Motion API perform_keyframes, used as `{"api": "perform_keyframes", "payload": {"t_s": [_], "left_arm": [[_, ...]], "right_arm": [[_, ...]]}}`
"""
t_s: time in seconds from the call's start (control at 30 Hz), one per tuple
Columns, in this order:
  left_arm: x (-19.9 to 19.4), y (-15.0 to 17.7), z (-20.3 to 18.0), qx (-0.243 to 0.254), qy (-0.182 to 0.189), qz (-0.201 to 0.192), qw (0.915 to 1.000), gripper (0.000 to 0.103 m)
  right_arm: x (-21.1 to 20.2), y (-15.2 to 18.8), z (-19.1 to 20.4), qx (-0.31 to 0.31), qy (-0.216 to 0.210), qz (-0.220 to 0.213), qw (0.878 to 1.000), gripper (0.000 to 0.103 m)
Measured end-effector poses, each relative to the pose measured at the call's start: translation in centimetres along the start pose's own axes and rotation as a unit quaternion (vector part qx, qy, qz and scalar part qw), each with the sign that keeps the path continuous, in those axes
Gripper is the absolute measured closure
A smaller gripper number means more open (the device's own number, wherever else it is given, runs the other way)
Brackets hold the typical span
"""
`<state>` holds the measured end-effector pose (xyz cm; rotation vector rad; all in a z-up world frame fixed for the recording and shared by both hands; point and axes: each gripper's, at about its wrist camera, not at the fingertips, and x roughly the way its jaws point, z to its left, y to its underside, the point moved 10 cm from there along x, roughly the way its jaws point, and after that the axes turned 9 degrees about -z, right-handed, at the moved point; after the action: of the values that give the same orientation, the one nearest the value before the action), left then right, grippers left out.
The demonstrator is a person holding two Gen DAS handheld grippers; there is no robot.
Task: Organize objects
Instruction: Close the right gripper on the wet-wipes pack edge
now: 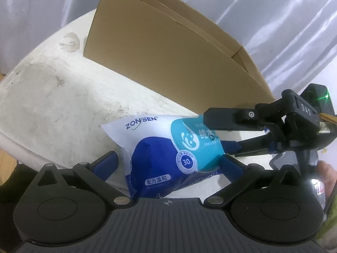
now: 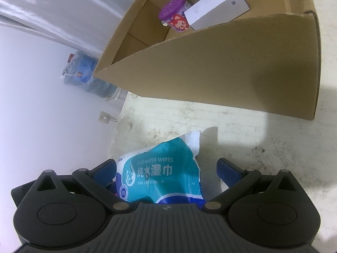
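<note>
White, stained table [image 1: 52,105]: wipes pack [image 1: 168,154] lies between both wide-open grippers, held by neither; left gripper [image 1: 168,158] and right gripper [image 2: 166,166] equally near. Long axis runs 10-to-4; cardboard box [image 1: 168,48] at 12 o'clock.

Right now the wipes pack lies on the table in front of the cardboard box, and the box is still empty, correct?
Not quite. The wipes pack does lie on the table before the cardboard box, but the right wrist view shows a purple-lidded jar and a white carton inside it.
</note>
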<state>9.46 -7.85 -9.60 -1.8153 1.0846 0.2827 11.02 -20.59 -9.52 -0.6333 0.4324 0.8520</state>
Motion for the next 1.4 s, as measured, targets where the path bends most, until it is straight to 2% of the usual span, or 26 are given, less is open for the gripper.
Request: {"api": "perform_keyframes", "payload": {"t_s": [0.4,0.87,1.03,1.17,1.23,1.4], "left_arm": [[0.3,-0.6,0.8,-0.043,0.019,0.006,0.9989,0.0],[0.5,0.0,-0.2,0.023,0.008,0.012,0.9996,0.0],[0.5,0.1,0.0,0.027,0.009,0.01,0.9995,0.0],[0.5,0.1,-0.4,0.035,-0.004,0.01,0.9993,0.0],[0.4,0.4,-0.8,0.05,-0.013,0.013,0.9986,0.0],[0.1,1.3,-2.0,0.109,-0.041,0.018,0.9931,0.003]], "right_arm": [[0.0,-0.1,0.1,0.003,0.001,0.004,1.0,0.0],[0.3,0.0,0.2,0.0,0.007,0.006,1.0,0.0],[0.5,0.1,0.3,-0.006,0.01,0.007,1.0,0.0],[0.5,0.0,0.2,0.012,0.018,0.001,1.0,0.0],[0.4,0.1,0.2,0.012,0.031,-0.001,0.999,0.0],[-0.7,0.9,0.7,-0.038,0.048,-0.018,0.998,0.002]]}}
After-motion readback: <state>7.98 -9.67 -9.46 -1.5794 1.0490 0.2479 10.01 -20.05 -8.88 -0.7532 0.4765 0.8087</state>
